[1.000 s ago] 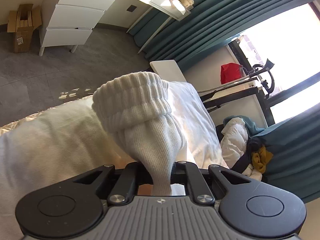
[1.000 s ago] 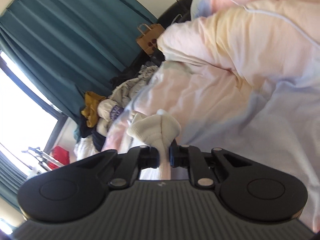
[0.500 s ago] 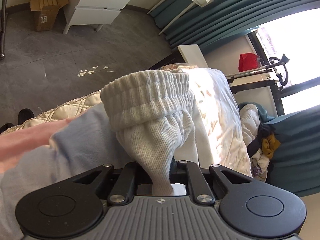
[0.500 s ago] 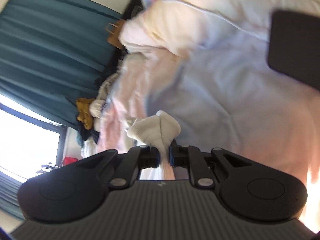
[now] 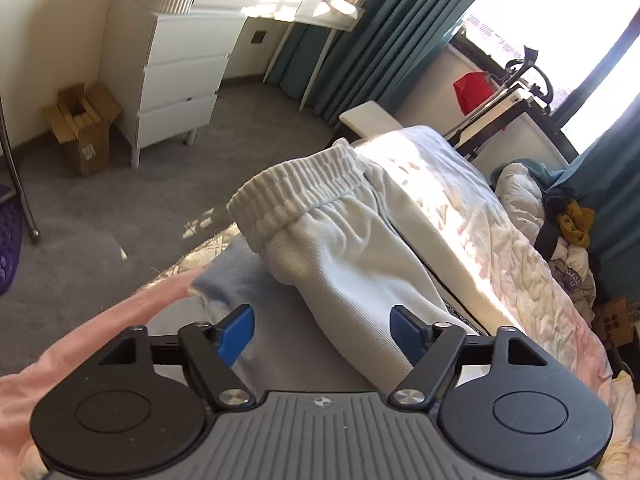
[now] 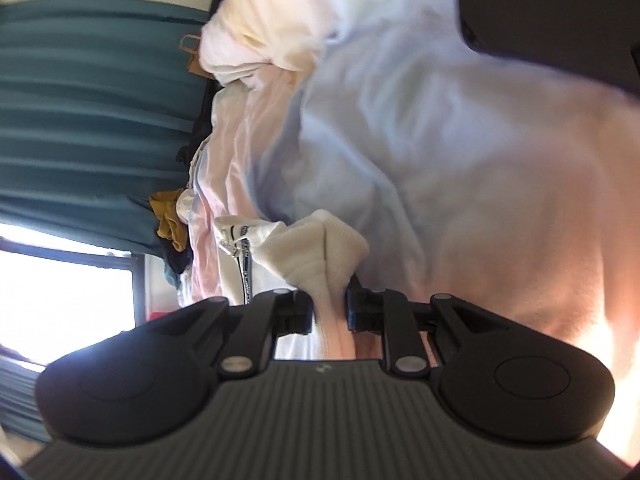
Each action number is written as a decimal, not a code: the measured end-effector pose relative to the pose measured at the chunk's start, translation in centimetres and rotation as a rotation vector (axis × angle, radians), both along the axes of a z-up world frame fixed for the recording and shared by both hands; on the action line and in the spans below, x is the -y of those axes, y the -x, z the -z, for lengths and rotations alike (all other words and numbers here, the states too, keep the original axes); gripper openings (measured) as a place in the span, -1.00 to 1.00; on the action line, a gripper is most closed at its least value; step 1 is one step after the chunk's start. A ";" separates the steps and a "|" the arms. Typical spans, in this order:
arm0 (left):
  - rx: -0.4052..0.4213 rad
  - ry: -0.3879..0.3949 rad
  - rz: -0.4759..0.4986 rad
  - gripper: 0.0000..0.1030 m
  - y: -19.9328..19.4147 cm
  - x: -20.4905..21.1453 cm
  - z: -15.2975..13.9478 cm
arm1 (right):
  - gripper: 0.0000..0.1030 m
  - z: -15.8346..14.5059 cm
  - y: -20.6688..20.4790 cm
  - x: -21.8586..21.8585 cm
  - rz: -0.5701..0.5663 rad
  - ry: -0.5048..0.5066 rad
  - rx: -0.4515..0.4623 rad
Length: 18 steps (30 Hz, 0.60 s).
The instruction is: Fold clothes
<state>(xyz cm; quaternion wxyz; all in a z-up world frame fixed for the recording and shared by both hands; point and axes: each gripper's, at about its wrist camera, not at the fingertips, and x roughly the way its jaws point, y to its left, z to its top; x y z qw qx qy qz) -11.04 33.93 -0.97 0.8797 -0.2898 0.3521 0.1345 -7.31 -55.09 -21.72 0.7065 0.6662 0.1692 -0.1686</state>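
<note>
Released moments ago, the white sweatpants (image 5: pixel 344 236) now lie on the bed (image 5: pixel 472 216) between the left gripper (image 5: pixel 322 330)'s parted jaws. Right gripper (image 6: pixel 329 304) stays clamped on their cuff; motion blur obscures the bedding beyond.

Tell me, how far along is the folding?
Partway, it seems. The left gripper is open, and the white pants lie on the bed, waistband end down. The right gripper grips their other end. Left: set that end down and, probably, fold again.
</note>
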 end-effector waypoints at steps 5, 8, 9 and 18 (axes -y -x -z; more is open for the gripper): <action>0.048 -0.073 0.090 0.55 0.0 5.3 -3.0 | -0.40 0.4 0.2 -0.1 -0.017 -0.028 0.009; 0.087 -0.116 0.179 0.56 -1.2 9.4 -4.3 | -0.19 0.1 0.4 -0.3 -0.023 -0.023 0.013; 0.101 -0.133 0.210 0.56 -1.7 11.0 -4.7 | -0.15 0.1 0.4 -0.5 -0.026 -0.019 0.019; 0.141 -0.226 0.427 0.56 -7.2 26.2 -1.8 | -0.08 0.8 -0.2 -0.3 -0.050 -0.004 0.053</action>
